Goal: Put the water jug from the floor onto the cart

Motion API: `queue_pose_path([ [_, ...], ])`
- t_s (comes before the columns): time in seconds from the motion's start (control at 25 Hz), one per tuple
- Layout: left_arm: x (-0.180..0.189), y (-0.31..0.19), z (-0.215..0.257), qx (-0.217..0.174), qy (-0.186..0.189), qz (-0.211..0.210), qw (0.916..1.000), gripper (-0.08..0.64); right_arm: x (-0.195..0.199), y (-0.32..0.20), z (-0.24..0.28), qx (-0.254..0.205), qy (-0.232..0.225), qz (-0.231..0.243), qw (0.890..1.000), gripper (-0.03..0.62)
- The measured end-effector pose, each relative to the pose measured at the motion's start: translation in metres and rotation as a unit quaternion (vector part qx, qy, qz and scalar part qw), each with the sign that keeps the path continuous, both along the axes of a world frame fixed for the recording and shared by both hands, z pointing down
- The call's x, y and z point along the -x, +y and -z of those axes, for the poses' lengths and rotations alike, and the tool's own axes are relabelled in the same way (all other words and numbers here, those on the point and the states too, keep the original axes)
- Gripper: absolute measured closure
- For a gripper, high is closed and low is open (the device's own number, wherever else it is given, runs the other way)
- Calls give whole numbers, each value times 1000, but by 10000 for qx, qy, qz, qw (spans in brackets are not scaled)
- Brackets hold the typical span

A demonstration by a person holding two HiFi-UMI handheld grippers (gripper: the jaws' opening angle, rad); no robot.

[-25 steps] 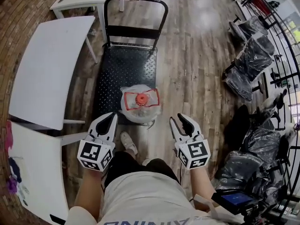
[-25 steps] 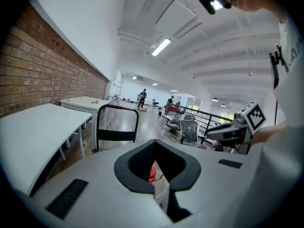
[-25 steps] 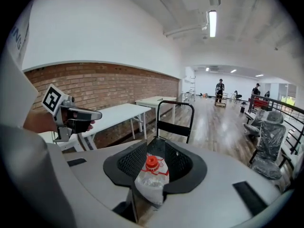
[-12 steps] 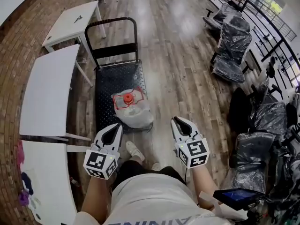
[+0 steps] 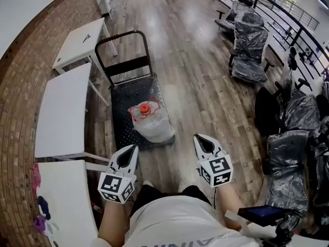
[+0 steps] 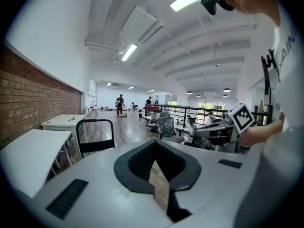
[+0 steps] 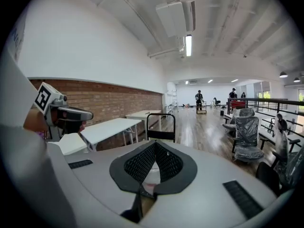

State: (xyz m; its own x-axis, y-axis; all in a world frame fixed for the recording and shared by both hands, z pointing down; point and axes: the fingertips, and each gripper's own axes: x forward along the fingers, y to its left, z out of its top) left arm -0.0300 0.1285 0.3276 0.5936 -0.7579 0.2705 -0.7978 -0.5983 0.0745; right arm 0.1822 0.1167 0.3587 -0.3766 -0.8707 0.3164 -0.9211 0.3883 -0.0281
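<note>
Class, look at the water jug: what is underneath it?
The water jug stands on the black deck of the cart, near the end away from the handle. The patch of deck right beneath it is covered, so nothing more shows there.

- Water jug: cloudy clear body, orange-red cap, red handle frame round the neck.
- Cart: black deck with a raised diamond tread pattern, black tube handle.
- Left gripper and right gripper: white shells, black meshed pads, cubes with black-and-white square markers.
- Tables: white tops and legs.
- Floor: glossy brown wood planks.
- Wall: red-brown brick.
- Chairs: black under grey plastic wrap.
</note>
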Motion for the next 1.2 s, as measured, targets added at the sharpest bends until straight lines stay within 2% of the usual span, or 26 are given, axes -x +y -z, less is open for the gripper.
queue_pose_path([
  [0.12, 11, -2, 15, -164, 115, -72, 9998, 560, 17, 2, 3, -38, 220, 44, 9997, 588],
  [0.4, 74, 1, 18, -275, 231, 6, 9994, 560, 87, -2, 26, -387, 663, 165, 9969, 589],
  [0.6, 104, -3, 13, -238, 321, 30, 9992, 560, 109, -2, 41, -486, 779, 25, 9958, 589],
  [0.96, 87, 11, 11, -201, 463, -232, 9985, 560, 103, 16, 42, -445, 815, -48, 9957, 589],
  [1.2, 97, 14, 9, -120, 510, -155, 9985, 560, 111, 17, 44, -449, 829, -10, 9955, 589],
])
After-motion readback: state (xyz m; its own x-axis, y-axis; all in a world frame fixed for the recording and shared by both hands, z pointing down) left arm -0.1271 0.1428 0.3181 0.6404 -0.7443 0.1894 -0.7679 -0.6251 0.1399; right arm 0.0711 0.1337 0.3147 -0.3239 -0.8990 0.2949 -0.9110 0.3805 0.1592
